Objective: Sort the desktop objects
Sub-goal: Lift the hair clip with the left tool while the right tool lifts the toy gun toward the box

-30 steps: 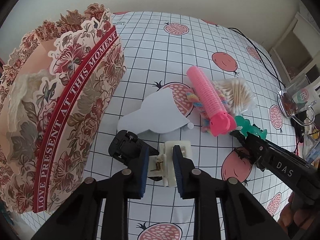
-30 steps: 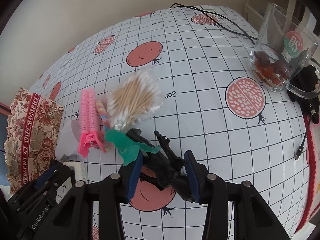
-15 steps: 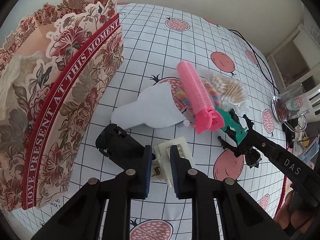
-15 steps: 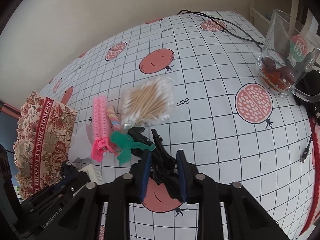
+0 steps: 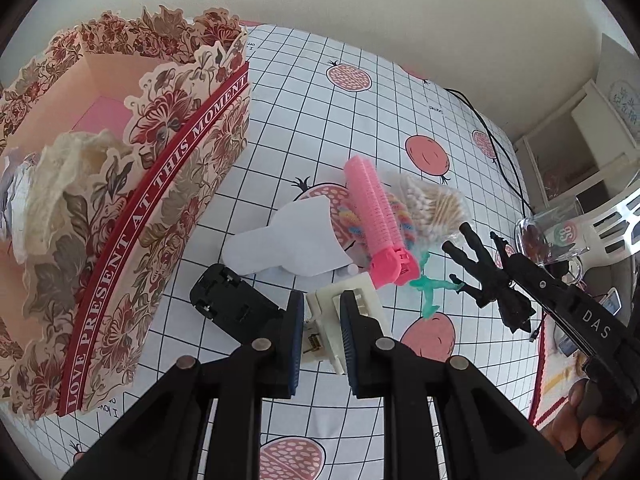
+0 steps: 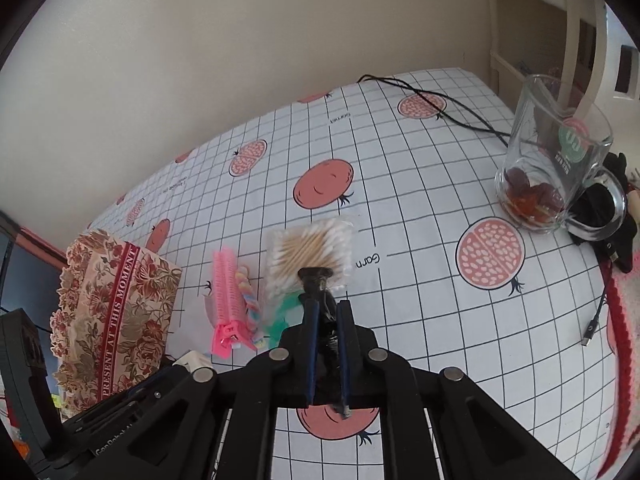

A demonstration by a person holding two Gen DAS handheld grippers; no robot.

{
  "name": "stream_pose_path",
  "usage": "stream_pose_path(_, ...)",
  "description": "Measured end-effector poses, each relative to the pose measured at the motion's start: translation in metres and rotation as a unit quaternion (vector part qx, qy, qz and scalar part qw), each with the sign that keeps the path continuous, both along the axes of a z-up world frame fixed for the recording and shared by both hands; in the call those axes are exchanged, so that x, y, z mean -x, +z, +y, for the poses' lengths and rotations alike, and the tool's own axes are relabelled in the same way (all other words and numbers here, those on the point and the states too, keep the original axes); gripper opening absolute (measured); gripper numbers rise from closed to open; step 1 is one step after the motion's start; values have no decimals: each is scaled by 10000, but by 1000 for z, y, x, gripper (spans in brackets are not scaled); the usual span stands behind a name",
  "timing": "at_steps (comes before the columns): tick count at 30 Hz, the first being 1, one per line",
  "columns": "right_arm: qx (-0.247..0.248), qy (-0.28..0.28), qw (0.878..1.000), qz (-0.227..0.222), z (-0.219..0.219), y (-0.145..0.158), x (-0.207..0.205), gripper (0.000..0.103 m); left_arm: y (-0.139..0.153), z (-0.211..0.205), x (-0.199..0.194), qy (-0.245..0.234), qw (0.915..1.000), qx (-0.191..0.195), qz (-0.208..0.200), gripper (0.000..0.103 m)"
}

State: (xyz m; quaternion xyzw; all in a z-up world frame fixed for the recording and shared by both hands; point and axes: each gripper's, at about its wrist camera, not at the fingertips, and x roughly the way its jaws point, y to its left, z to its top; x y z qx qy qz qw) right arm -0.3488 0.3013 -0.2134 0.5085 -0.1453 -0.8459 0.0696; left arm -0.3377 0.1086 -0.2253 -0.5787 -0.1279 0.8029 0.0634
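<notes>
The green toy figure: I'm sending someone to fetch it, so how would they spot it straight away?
Start at the tall floral gift box on the checked tablecloth, then move to the small pile beside it. The green toy figure lies flat at the clip end of the pink hair roller. It is the only translucent teal thing there; the similar black figure is held in the right gripper.

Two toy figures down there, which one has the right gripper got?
The black figure, clamped in the right gripper and lifted off the cloth. The green figure lies free beside the pink clip.
</notes>
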Motion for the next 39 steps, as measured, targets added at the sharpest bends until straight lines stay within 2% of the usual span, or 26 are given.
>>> stream_pose_path(8, 199, -192, 9995, 144, 12, 11, 0, 10, 2, -9, 2, 138, 9997, -185, 5, 19)
stream_pose_path(13, 347, -299, 9974, 562, 15, 38, -5, 10, 10, -15, 4, 233, 9991, -336, 100, 19)
stream_pose_path(16, 321, -421, 9947, 884, 18, 58, -8, 10, 20, -18, 5, 252, 9985, -429, 238, 18)
stream_pose_path(21, 545, -547, 9881, 1331, 25, 89, -15, 10, 43, -22, 5, 275, 9968, -528, 542, 18)
stream_pose_path(31, 579, -367, 9764, 2048, 5, 137, -31, 10, 88, -54, -2, 579, 9874, -892, 1173, 18)
stream_pose_path(39, 745, -76, 9683, 2385, -24, 159, -44, 10, 108, -87, -11, 941, 9783, -1059, 1513, 18)
